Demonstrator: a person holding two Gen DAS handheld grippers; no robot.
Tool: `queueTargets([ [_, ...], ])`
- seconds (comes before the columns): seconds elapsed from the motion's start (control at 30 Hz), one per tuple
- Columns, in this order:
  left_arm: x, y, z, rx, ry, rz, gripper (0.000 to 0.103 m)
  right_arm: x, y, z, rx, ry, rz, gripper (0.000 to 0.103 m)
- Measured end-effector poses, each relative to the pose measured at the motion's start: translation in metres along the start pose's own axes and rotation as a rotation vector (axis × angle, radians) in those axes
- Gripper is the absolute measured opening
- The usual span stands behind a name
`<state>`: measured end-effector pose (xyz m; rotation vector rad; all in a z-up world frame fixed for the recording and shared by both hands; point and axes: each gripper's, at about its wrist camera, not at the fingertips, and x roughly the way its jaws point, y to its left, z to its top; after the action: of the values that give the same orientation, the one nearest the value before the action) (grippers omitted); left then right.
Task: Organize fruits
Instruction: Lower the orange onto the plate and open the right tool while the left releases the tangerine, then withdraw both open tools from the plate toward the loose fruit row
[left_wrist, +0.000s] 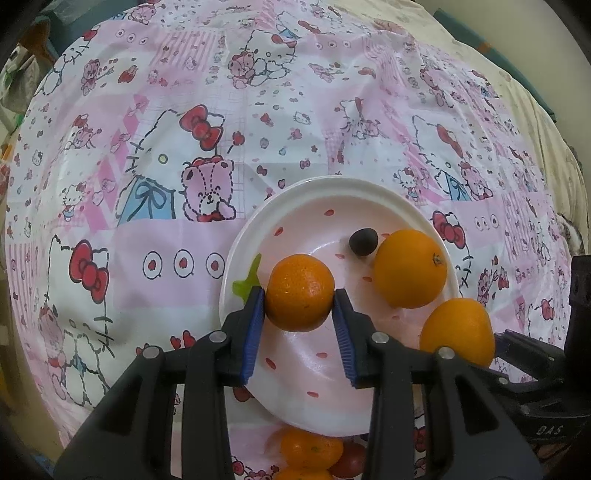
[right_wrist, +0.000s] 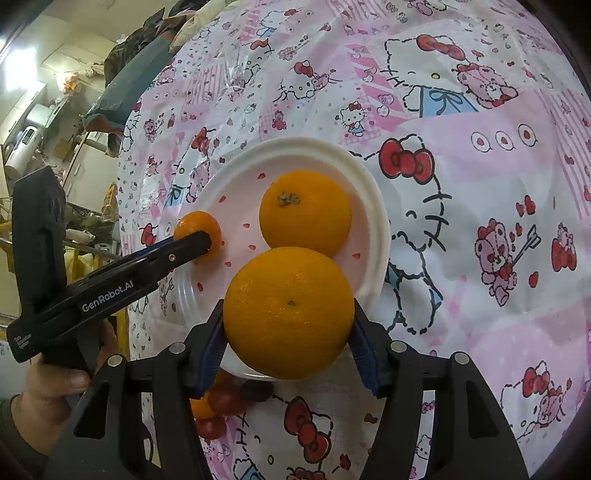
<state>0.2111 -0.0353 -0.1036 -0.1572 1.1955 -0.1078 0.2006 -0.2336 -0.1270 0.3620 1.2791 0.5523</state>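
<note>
A pink cartoon-print tablecloth (left_wrist: 295, 122) covered the table, with household clutter dim beyond its far edge. On it sat a white bowl (left_wrist: 306, 192) spotted with small red marks. Loose on the bowl's floor lay a large orange (right_wrist: 305, 210) with its stem end up, and beside it, in the left wrist view, a small dark fruit (left_wrist: 363, 241). A green star-shaped mark (left_wrist: 248, 281) showed at the bowl's left rim. Just outside the near rim, half hidden under the gripper frames, sat a further heap of fruit (left_wrist: 311, 448): small oranges and a dark red round piece.

The left gripper (left_wrist: 300, 301) pinched a small orange (left_wrist: 300, 292) between its blue pads (left_wrist: 254, 332), holding it above the bowl's near left side; the fruit sat at the very tips of the fingers. In the right wrist view the person's hand (right_wrist: 59, 384) gripped that tool's black handle.

The right gripper (right_wrist: 289, 332) clasped a second large orange (right_wrist: 289, 313) at its widest part, both pads against the rind, over the bowl's near rim and just in front of the loose large orange, hiding part of it. The two tools stood close together over the same bowl, and the left view showed the right tool's fruit at the bowl's right edge.
</note>
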Motion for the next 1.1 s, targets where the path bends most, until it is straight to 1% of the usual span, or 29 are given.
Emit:
queueTargets([
  [0.1,0.000,-0.002,0.001,0.005,0.001,-0.003,0.034,-0.004,-0.003,-0.002,0.004,-0.009,0.001,0.064],
  [0.17,0.000,-0.003,0.001,0.005,0.004,-0.008,0.034,-0.008,-0.005,-0.002,0.007,-0.017,-0.016,0.065],
  [0.2,0.000,-0.005,0.001,0.010,0.007,-0.008,0.034,-0.009,-0.008,-0.003,0.018,-0.017,-0.026,0.071],
  [0.27,0.001,-0.008,0.001,0.023,0.009,-0.001,0.035,-0.009,-0.013,-0.003,0.042,-0.019,0.006,0.075],
  [0.33,0.000,-0.009,0.000,0.025,0.005,-0.010,0.050,-0.015,-0.011,-0.004,0.029,-0.040,-0.008,0.079],
  [0.37,-0.002,-0.009,0.000,0.022,-0.007,-0.009,0.066,-0.017,-0.010,-0.004,0.017,-0.051,-0.017,0.082],
  [0.4,-0.005,-0.009,0.000,0.019,-0.024,-0.005,0.078,-0.020,-0.009,-0.004,0.012,-0.058,-0.014,0.084],
  [0.43,-0.008,-0.009,0.000,0.018,-0.039,-0.004,0.081,-0.022,-0.009,-0.004,0.015,-0.066,-0.004,0.085],
  [0.57,-0.013,-0.008,0.002,0.012,-0.053,-0.003,0.082,-0.030,-0.011,-0.007,0.014,-0.087,-0.013,0.087],
  [0.63,-0.014,-0.005,0.002,0.001,-0.057,-0.001,0.082,-0.034,-0.014,-0.009,0.028,-0.092,0.004,0.087],
  [0.87,-0.021,-0.002,-0.002,-0.003,-0.078,0.013,0.082,-0.045,-0.016,-0.007,0.049,-0.133,0.014,0.087],
  [0.97,-0.030,0.001,-0.007,-0.011,-0.088,0.030,0.082,-0.051,-0.014,-0.005,0.056,-0.149,0.025,0.087],
  [1.1,-0.047,0.003,-0.014,-0.017,-0.113,0.027,0.082,-0.059,-0.012,-0.005,0.061,-0.173,0.038,0.087],
])
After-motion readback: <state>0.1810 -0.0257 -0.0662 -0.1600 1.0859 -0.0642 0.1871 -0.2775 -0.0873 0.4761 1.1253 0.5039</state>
